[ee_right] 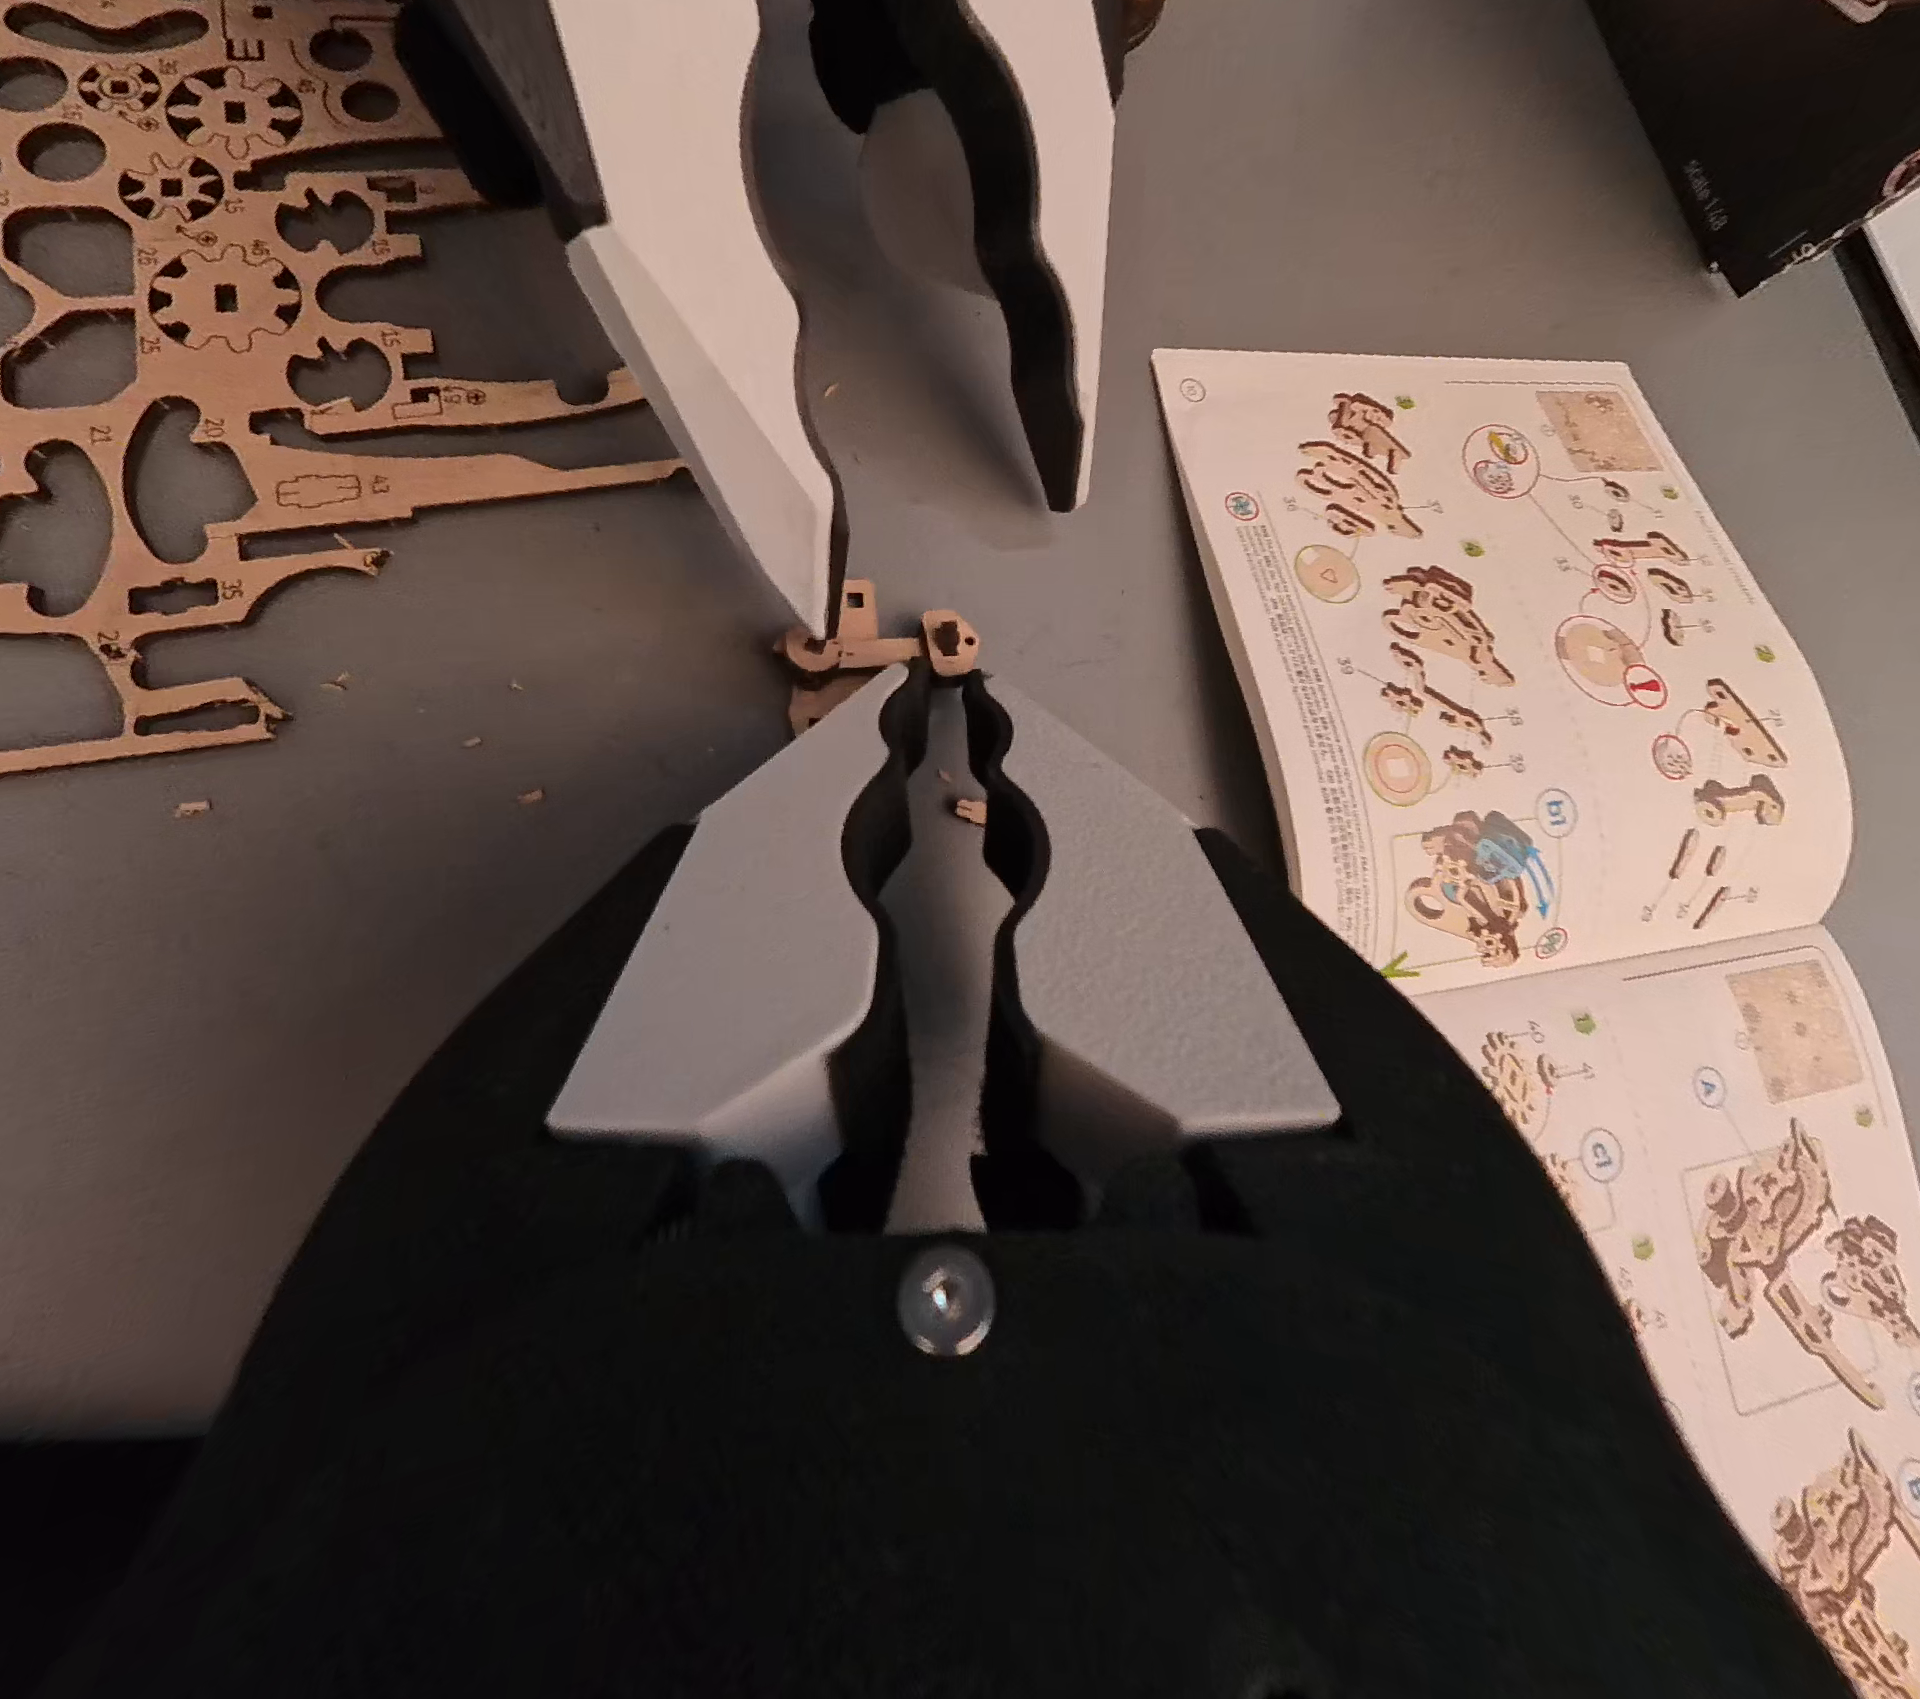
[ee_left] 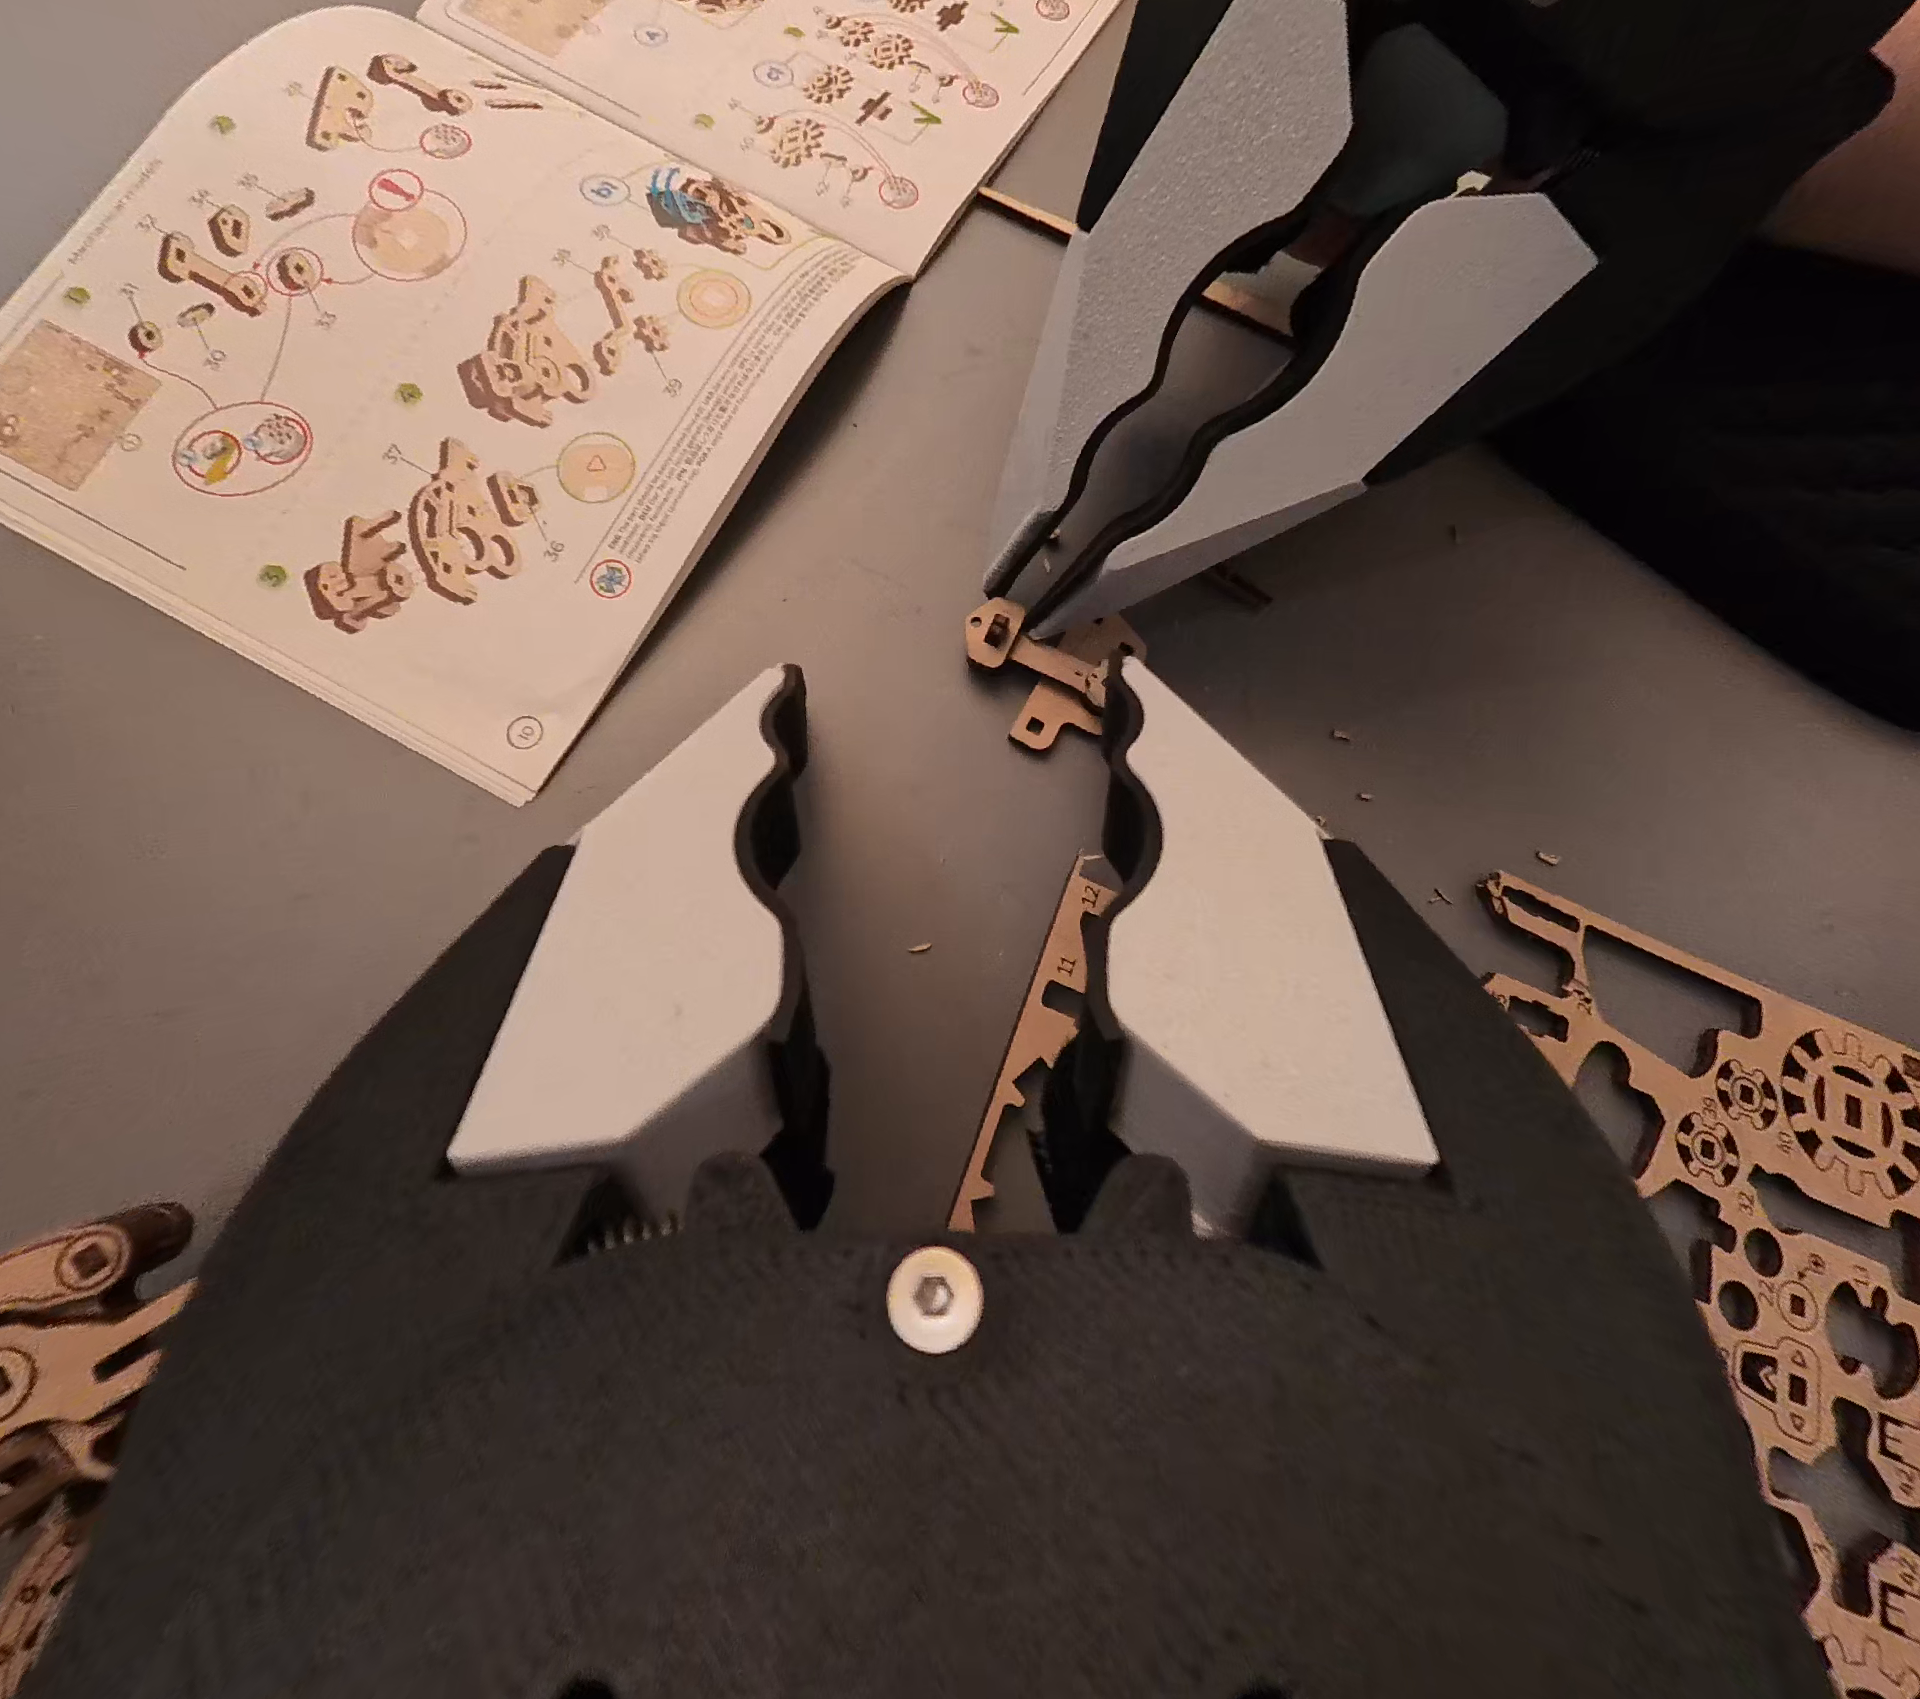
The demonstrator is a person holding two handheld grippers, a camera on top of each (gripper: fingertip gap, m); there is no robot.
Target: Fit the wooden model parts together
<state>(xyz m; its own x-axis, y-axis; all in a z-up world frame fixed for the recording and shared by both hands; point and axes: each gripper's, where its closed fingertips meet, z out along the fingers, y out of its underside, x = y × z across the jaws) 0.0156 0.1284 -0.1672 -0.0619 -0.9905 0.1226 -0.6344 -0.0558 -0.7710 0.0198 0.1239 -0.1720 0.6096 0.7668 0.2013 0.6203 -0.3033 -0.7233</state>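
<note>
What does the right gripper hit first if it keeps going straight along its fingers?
Almost at once, the small tan wooden model part lying on the grey table, right at the right gripper tips. Beyond it stands the left gripper, though depth there is unclear.

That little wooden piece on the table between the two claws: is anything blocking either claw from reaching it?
Nothing visible does. The right gripper is nearly shut with its tips at one end of the small wooden assembly. The left gripper is open, one finger touching the other end. Only bare grey table and wood crumbs surround it.
</note>
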